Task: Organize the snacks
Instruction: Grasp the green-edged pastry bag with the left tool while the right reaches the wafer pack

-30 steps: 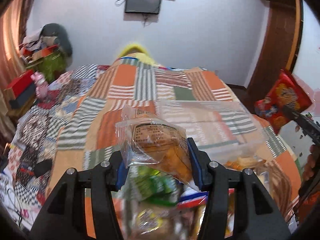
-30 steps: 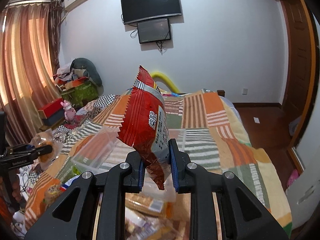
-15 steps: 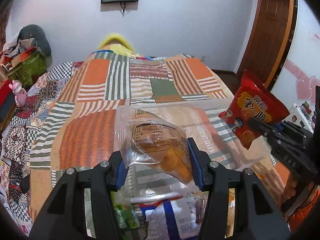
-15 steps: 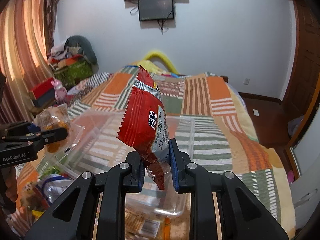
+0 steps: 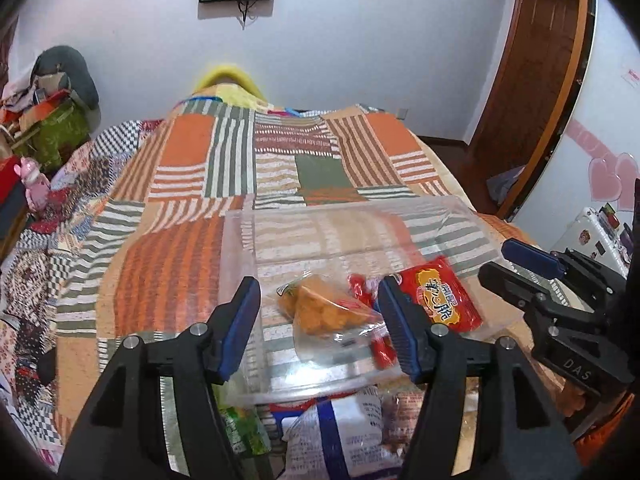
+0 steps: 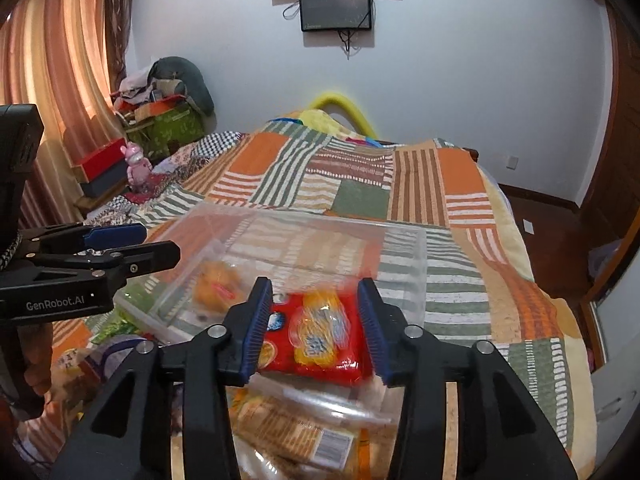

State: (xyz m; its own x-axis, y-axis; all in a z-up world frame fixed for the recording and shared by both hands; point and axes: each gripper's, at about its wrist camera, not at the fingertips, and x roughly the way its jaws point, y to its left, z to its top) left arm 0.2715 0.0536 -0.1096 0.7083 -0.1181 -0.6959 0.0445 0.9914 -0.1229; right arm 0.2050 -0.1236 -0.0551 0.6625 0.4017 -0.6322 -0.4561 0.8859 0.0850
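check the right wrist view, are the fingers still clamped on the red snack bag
No, the right gripper is open and the red snack bag lies loose in the clear plastic bin, apart from both fingers.

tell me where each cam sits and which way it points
Left wrist: on the left tongs, looking along the open fingers down into the clear bin on the bed; the right tongs show at right.
Right wrist: on the right tongs, open, facing the same bin; the left tongs show at left.
Shared: bin, red snack bag, orange snack bag, wall screen.
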